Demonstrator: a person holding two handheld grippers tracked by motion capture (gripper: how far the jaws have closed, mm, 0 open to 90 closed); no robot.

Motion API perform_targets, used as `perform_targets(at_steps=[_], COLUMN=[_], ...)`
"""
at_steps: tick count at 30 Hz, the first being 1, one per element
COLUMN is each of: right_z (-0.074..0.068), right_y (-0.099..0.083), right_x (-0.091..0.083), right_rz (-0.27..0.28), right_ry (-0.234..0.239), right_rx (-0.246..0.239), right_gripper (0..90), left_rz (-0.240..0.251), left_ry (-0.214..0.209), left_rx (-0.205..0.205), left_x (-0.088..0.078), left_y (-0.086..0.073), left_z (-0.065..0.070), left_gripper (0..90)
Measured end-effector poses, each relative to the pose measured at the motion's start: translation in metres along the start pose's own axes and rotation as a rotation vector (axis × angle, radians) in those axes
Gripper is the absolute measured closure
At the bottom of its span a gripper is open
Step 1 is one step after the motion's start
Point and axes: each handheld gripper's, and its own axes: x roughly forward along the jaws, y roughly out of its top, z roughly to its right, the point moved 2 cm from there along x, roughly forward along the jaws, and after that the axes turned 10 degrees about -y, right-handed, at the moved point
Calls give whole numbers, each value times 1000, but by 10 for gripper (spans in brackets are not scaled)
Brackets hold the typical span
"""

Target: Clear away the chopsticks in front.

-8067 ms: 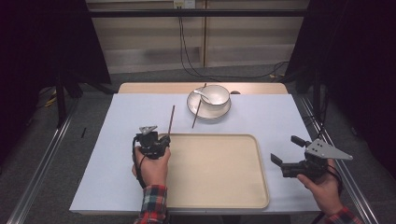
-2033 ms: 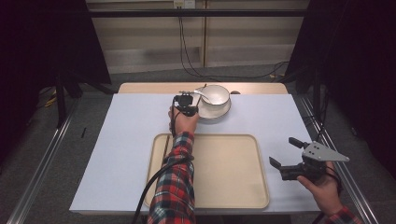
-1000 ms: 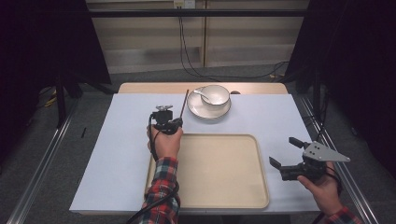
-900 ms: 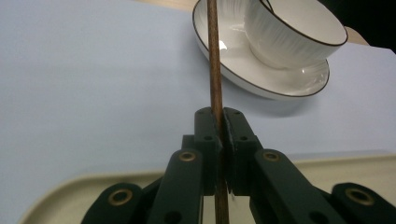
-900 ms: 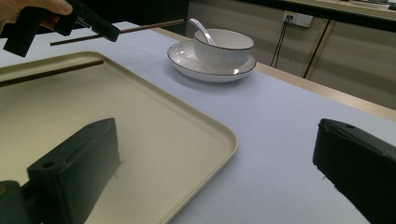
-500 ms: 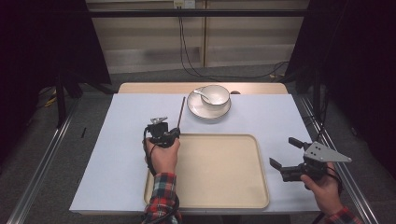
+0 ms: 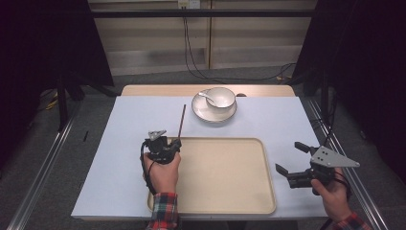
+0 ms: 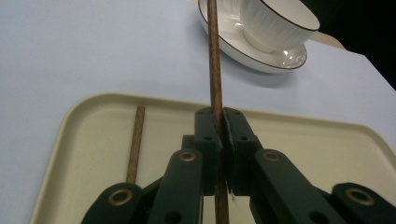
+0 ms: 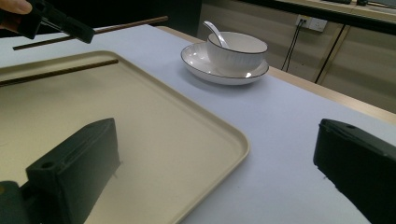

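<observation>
Two chopsticks noted. One clamped between left gripper point(image 8: 219, 122) jaws, held chopstick point(image 8: 214, 56) running straight ahead past jaw tips toward bowl point(image 8: 275, 23); thin, dark brown, wood-grained. Second chopstick point(image 8: 135, 142) flat in tray point(image 8: 70, 140), just left of jaws, roughly parallel. Right gripper point(image 7: 292, 158) jaws wide apart, empty, beside tray's right edge; left hand nearer

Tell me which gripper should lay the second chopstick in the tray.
Left. The left gripper is shut on the second chopstick, over the tray's near-left corner beside the first chopstick. The right gripper is open with nothing between its jaws, off the tray's right edge.
</observation>
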Motion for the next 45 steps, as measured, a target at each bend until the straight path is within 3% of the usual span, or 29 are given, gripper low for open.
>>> perform_targets(at_steps=[9, 17, 34, 45], right_z=[1, 2, 1, 1], right_y=[0, -1, -1, -1], right_x=[-1, 1, 3, 3], right_rz=[3, -4, -17, -12], right_ry=[-2, -1, -7, 2], right_rx=[2, -2, 0, -9], right_gripper=[0, 1, 5, 5], left_rz=[-17, -21, -33, -52], left_ry=[-4, 43, 75, 100], left_rx=[-8, -25, -66, -56], left_x=[-9, -21, -39, -40], left_y=[-19, -35, -54, -59], left_z=[3, -1, -8, -10], left_gripper=[852, 852, 852, 852])
